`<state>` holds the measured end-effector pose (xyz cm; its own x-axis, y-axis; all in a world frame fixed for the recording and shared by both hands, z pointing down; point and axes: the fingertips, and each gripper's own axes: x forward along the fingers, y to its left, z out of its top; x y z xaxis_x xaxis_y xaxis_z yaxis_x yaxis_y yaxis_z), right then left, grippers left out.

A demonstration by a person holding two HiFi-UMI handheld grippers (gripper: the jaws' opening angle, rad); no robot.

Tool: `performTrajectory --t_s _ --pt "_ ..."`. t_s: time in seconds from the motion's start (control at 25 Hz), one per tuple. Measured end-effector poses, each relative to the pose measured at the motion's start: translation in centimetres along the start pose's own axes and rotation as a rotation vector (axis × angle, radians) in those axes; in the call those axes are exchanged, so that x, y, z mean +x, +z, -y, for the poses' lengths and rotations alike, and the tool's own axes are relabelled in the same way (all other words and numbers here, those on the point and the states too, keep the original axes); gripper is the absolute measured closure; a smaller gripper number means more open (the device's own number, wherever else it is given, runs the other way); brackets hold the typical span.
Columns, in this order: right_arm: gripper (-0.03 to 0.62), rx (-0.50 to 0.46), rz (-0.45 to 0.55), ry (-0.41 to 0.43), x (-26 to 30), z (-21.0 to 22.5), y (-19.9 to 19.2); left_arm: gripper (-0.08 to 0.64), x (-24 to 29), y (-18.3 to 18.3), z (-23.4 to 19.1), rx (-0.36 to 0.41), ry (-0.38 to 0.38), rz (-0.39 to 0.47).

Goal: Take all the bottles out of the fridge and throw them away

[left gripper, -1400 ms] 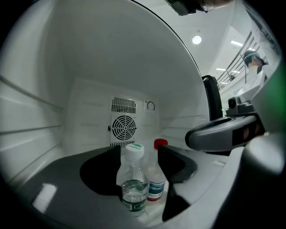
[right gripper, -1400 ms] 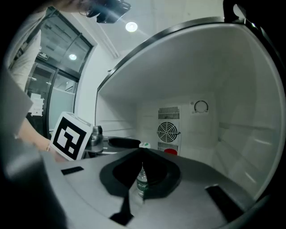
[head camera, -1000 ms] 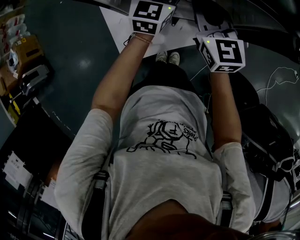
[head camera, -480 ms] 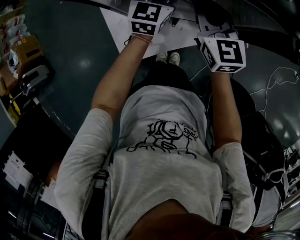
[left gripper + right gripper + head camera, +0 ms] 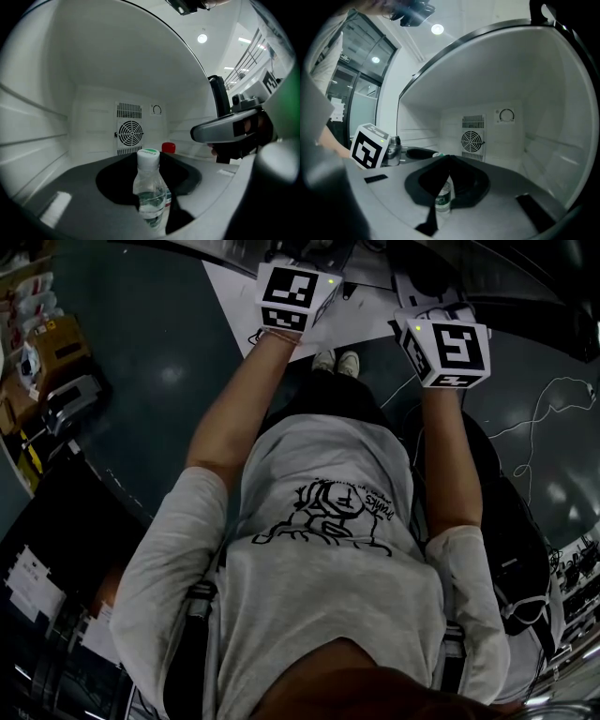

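In the left gripper view a clear bottle (image 5: pixel 151 190) with a white and green cap stands upright inside the white fridge (image 5: pixel 56 117). My left gripper (image 5: pixel 150 173) has just been closing and is now shut on the bottle's body. Behind it a red cap (image 5: pixel 168 147) of another bottle shows. My right gripper (image 5: pixel 446 159) is shut with nothing in it, held beside the left one (image 5: pixel 369 145) at the fridge mouth. Through the slit under its jaws a bottle's label (image 5: pixel 442 196) shows. In the head view only the marker cubes (image 5: pixel 293 292) (image 5: pixel 448 348) are seen.
The fridge's back wall has a round fan grille (image 5: pixel 130 133) and a dial (image 5: pixel 506 115). In the head view, boxes (image 5: pixel 56 343) sit at the left, a white sheet (image 5: pixel 230 287) lies ahead, and cables (image 5: pixel 553 409) trail on the dark floor at the right.
The left marker cube sits slightly lower in the head view. The right cube has hardly moved. The dark bag at the right has slid down the picture.
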<state>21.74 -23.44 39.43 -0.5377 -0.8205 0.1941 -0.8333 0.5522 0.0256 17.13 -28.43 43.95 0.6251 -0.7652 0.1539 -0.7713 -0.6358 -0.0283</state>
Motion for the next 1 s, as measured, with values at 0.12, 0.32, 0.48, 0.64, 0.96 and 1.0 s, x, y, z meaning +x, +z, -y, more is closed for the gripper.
performTrajectory --t_s 0.12,0.32,0.48,0.64,0.96,1.0 --pt "0.583 -0.001 0.006 0.001 -0.3 -0.1 0.3 0.41 -0.6 0.5 0.4 0.007 -0.004 0.003" --pt "0.583 -0.009 0.013 0.005 -0.4 -0.6 1.1 0.41 -1.7 2.0 0.7 0.006 -0.009 0.027" --pt "0.583 -0.011 0.021 0.005 -0.7 -0.4 1.6 0.41 -2.3 3.1 1.4 0.022 -0.024 0.034" --pt "0.583 -0.016 0.028 0.01 -1.1 -0.6 2.2 0.41 -3.0 3.9 1.9 0.019 -0.035 0.027" --pt "0.583 -0.026 0.018 0.021 -2.2 -1.3 3.6 0.41 -4.9 6.7 2.8 0.011 -0.055 0.044" --pt "0.583 -0.027 0.017 0.025 -2.3 -1.4 3.8 0.41 -5.1 7.0 3.0 0.016 -0.059 0.044"
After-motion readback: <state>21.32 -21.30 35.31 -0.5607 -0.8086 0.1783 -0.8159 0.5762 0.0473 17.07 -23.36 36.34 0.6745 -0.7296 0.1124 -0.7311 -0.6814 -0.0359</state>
